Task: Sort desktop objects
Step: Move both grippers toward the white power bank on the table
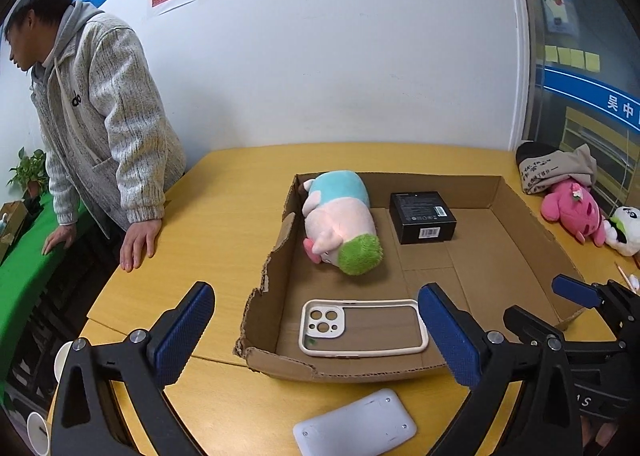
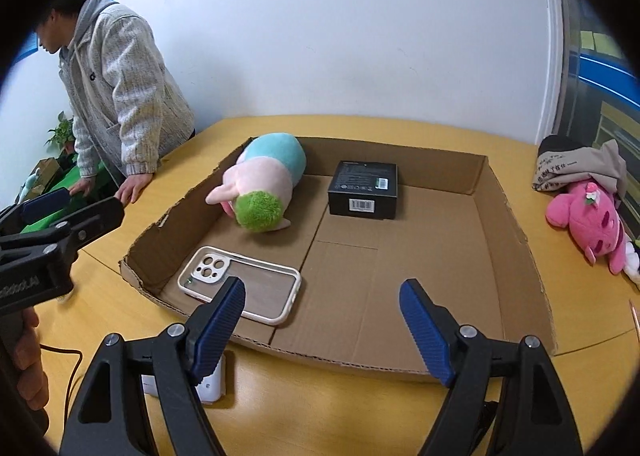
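A shallow cardboard tray (image 1: 520, 224) (image 2: 500, 196) lies on the yellow table. It holds a pink, blue and green plush toy (image 1: 340, 216) (image 2: 264, 176), a black box (image 1: 422, 216) (image 2: 364, 188) and a clear phone case with a white rim (image 1: 362, 328) (image 2: 240, 280). My left gripper (image 1: 316, 296) hangs open above the tray's near edge, over the phone case, with nothing between its fingers. My right gripper (image 2: 322, 286) is open and empty too, over the tray's near middle. A white flat device (image 1: 356, 424) (image 2: 210, 384) lies on the table in front of the tray.
A person in a grey jacket (image 1: 100, 116) stands at the table's left with a hand (image 1: 138, 240) on it. At the right edge lie a pink plush (image 1: 572, 212) (image 2: 592, 220), a black-and-white plush (image 1: 624, 230) and a folded cloth (image 1: 556, 168). Paper cups (image 1: 38, 432) stand at the near left.
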{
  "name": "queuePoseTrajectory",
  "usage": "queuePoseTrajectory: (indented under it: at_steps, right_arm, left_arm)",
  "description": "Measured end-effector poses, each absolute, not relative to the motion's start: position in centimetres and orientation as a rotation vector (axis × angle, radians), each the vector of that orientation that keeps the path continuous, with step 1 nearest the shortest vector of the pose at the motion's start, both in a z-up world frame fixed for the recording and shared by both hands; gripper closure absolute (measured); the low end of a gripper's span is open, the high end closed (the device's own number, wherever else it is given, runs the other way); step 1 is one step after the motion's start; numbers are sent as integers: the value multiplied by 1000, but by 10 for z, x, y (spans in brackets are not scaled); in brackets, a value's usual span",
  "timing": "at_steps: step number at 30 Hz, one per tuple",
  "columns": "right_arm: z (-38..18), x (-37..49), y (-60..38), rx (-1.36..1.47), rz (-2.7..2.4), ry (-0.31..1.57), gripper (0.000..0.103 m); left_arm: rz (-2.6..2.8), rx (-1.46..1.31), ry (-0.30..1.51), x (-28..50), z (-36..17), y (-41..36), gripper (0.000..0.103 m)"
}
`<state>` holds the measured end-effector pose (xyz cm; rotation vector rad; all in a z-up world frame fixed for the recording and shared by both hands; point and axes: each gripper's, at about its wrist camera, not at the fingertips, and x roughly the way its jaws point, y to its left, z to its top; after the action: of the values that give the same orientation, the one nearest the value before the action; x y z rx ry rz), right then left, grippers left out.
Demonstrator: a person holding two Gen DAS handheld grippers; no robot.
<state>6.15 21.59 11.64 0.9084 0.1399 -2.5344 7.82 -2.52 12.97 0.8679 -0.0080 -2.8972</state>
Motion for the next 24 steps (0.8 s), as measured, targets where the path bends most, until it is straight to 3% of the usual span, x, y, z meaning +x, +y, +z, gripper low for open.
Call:
queuePoseTrajectory:
  at_steps: [24]
  right_arm:
    - [114,55,243,945,-2611,65,24]
  left_arm:
    - [-2936,928,37,80,118,-11,0]
